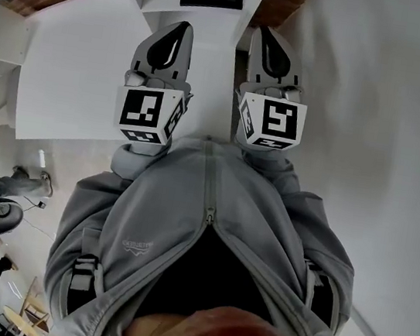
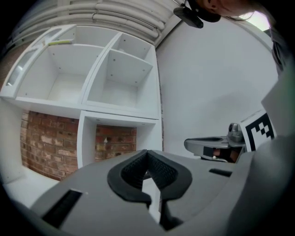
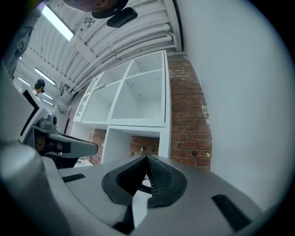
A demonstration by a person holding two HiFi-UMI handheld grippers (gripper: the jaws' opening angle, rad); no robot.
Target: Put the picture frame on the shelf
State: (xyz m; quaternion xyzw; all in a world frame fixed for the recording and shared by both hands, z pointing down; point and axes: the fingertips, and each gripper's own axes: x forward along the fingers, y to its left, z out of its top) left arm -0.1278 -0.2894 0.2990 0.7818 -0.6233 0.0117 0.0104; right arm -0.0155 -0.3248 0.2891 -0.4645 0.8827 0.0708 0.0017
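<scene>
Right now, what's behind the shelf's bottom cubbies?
Brick wall shows through the two bottom cubbies of the shelf in the left gripper view. The upper cubbies have white back panels, so whatever is behind those is covered.

Grey zip jacket, two grey hand-held tools.
A grey jacket (image 1: pixel 148 217) with a small chest logo is worn, its zip part undone over black. The left tool (image 1: pixel 185 28) and right tool (image 1: pixel 264 32) are moulded grey with black pads and fitted with black-and-white marker cubes (image 1: pixel 149 111).

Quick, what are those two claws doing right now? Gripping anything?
Left claw: closed, holding nothing.
Right claw: closed, holding nothing.
</scene>
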